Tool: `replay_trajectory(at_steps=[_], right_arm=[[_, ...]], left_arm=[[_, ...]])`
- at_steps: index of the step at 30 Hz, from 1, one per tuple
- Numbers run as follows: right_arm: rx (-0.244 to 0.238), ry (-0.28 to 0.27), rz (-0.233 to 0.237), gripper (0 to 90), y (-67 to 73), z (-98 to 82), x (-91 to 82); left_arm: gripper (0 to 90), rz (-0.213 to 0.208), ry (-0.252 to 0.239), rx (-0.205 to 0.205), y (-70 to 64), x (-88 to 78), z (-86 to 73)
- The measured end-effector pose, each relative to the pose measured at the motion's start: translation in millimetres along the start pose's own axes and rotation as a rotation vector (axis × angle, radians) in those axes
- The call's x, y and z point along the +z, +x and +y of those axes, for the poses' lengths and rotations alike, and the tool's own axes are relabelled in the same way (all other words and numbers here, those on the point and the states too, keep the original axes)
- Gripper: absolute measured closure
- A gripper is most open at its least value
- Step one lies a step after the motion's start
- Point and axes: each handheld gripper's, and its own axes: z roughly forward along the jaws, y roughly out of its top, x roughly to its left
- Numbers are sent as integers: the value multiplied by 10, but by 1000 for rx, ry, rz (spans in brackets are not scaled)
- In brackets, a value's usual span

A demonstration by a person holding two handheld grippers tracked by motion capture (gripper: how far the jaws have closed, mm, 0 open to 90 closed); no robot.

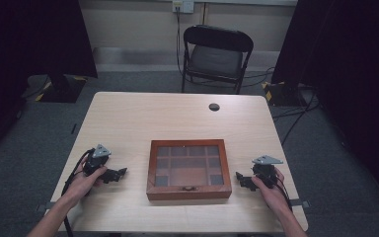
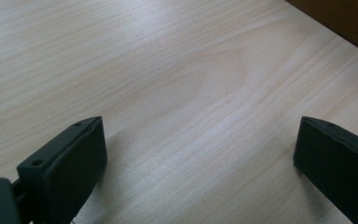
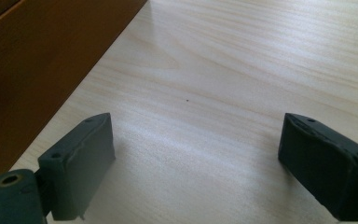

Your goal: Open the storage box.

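One wooden display box [image 1: 189, 169] with glass lid, closed, centre-front of table [image 1: 143, 113]; two grippers: left gripper [image 1: 121, 173] just left of it, right gripper [image 1: 240, 178] just right, both spread wide, holding nothing; one folding chair [image 1: 216, 55] behind table

Reddish-brown box [image 1: 189, 190], pale wood-grain table [image 1: 143, 113]

Left gripper [image 2: 200, 161] jaws wide apart over bare table [image 2: 168, 70]; wooden box [image 2: 345, 21] corner top right.

Beyond my table [image 1: 128, 118] I see a black folding chair [image 1: 216, 57] (seat empty). A wall socket [image 1: 182, 6] sits above it, cables [image 1: 296, 116] trailing right.
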Motion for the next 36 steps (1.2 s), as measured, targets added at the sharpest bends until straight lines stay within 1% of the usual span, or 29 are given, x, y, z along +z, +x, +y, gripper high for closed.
replay_trajectory(at_steps=[3, 6, 8, 9, 10, 12, 16, 17, 18, 19, 20, 21, 25, 26, 27, 28, 30, 32, 36], right_arm=[[-2, 10, -2, 100, -2, 10, -2], [-4, 34, 11, 117, -1, 36, -13], [-6, 49, 24, 136, 5, 50, -28], [1, 59, 42, 147, 6, 62, -40], [14, 57, 51, 152, 5, 83, -65], [14, 56, 55, 156, 10, 94, -79], [-2, 19, 62, 179, 26, 183, -190], [5, 8, 75, 179, 29, 206, -222], [24, -8, 101, 179, 34, 239, -271], [33, -26, 120, 180, 49, 264, -315], [34, -36, 127, 180, 75, 285, -350], [22, -48, 154, 180, 109, 308, -386], [-5, -70, 170, 204, 161, 369, -446], [-8, -78, 170, 223, 165, 384, -460], [-10, -88, 179, 276, 169, 405, -482], [-9, -90, 194, 297, 176, 429, -503], [-18, -91, 220, 299, 200, 464, -523], [-31, -83, 244, 313, 240, 490, -528], [-51, -83, 290, 346, 334, 555, -543]], left_arm=[[20, 0, 0, 0, 1, 0, 0], [20, -1, 0, 1, 1, 1, 1], [20, 0, 0, 1, 1, 0, 1], [20, 0, 0, 0, 1, 0, 0], [20, 0, 0, 0, 1, 0, 1], [20, -1, 0, 1, 1, 1, 0], [20, -1, 0, 0, 1, 1, 1], [20, -1, 0, 1, 1, 0, 0], [20, -1, 0, 2, 2, 0, 0], [20, 0, -1, 1, 1, 1, 0], [20, -2, 0, 2, 2, 1, 0], [20, -2, 1, 1, 2, 0, 0], [20, -2, 1, 2, 2, 0, 0], [20, -2, 0, 2, 2, 1, 0], [20, -2, 1, 2, 2, 0, 0], [20, -2, 1, 2, 3, 0, 0], [20, -2, 0, 1, 2, 0, 0], [20, -2, 0, 2, 2, 0, 0], [20, -1, 0, 1, 2, 0, 0]])
